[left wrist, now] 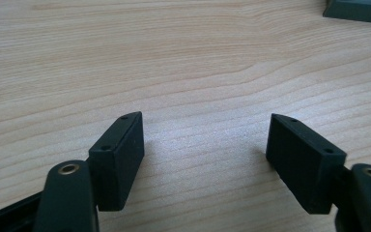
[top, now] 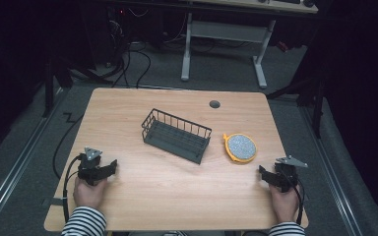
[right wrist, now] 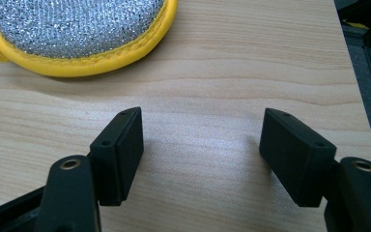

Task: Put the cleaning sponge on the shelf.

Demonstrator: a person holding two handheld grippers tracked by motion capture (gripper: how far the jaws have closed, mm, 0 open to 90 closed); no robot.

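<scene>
high view: left gripper (top: 109,169) and right gripper (top: 265,175) rest near the table's (top: 177,196) front corners, jaws too small to judge here; round yellow-rimmed scouring pad (top: 240,147) lies near the right gripper, just beside the wire basket (top: 176,135).
left gripper view: jaws wide apart, nothing between; basket corner cut off at top right.
right gripper view: jaws wide, empty; pad cropped at top.

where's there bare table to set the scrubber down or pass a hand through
Free: the wide front strip between the left hand-held gripper and right hand-held gripper, and the table left of the wire basket. Tightest: the gap between basket and scrubber.
</scene>
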